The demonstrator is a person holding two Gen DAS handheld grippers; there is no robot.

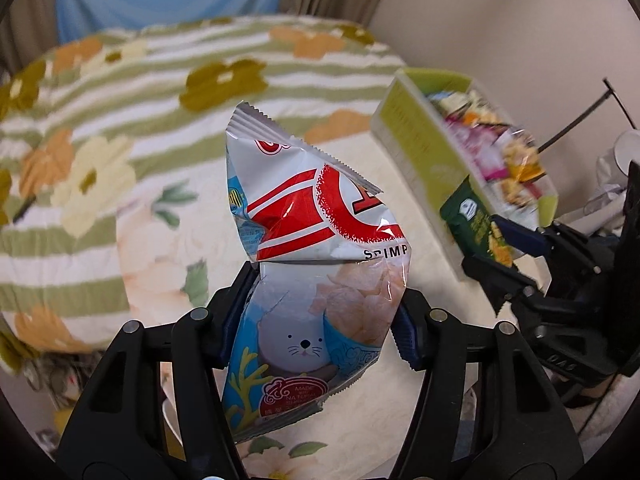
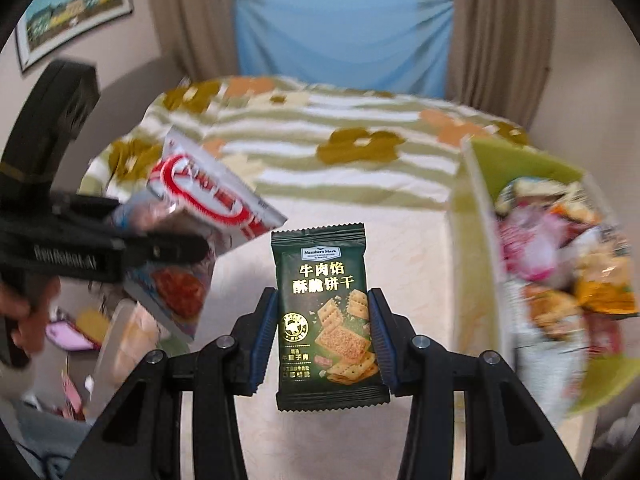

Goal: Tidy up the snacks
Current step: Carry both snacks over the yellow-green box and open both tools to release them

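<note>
My left gripper is shut on a white, red and blue shrimp chips bag, held upright above the bed. It also shows in the right wrist view at the left, in the left gripper. My right gripper is shut on a dark green cracker packet, held upright. In the left wrist view the right gripper holds that packet against the near end of the green box. The green box holds several snack packets.
A bed with a striped floral blanket lies below both grippers. Loose items and a clear container sit at the lower left in the right wrist view. Curtains and a blue cloth hang behind the bed.
</note>
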